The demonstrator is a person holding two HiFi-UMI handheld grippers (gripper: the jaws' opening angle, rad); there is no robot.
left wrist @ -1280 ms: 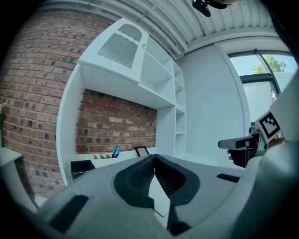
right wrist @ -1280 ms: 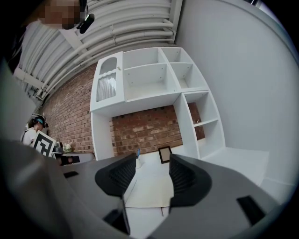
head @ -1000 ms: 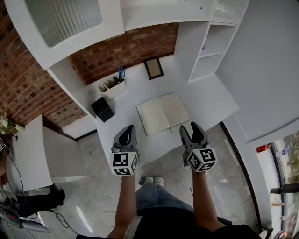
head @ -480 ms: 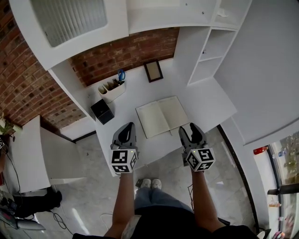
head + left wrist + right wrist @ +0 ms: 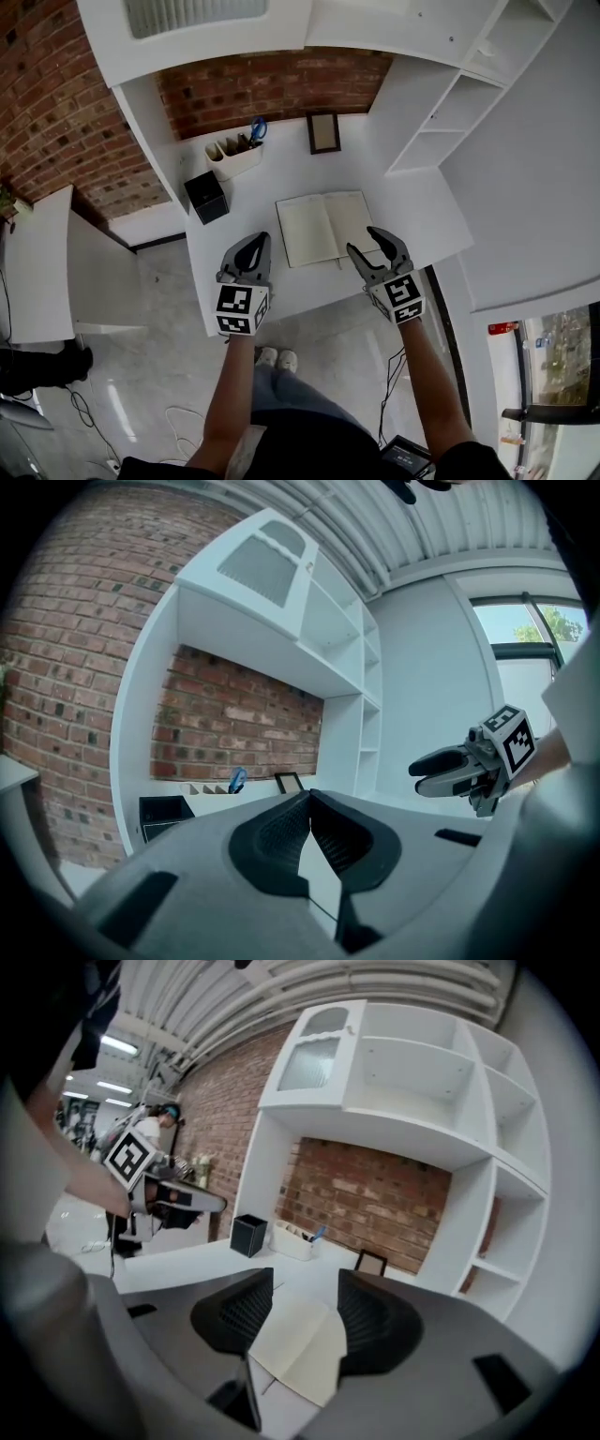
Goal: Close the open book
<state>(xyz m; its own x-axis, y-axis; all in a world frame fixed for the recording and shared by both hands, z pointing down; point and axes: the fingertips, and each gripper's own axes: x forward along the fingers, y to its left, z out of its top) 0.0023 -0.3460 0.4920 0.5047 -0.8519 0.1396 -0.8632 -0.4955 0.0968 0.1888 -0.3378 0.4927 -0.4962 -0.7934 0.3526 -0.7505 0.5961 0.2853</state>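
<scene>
At the far left of the white desk (image 5: 291,286), a black box (image 5: 205,197) is standing by the brick wall, with a white pen holder (image 5: 234,159) sitting just beside it, blue-handled scissors (image 5: 258,129) poking out of it. You are holding the left gripper (image 5: 251,246) over the near edge of the desk, left of the book (image 5: 319,228) and apart from it. Its jaws are pressing together at the tips and gripping nothing. The book is lying open and flat in the middle of the desk, both pale pages facing up, with a small dark picture frame (image 5: 323,132) leaning against the wall behind it. You are holding the right gripper (image 5: 364,241) at the book's near right corner with its jaws standing wide apart. The right-hand page is showing between them, but they are not closing on it; whether a fingertip is touching the paper cannot be told. White shelves (image 5: 450,112) are rising at the right end of the desk.
</scene>
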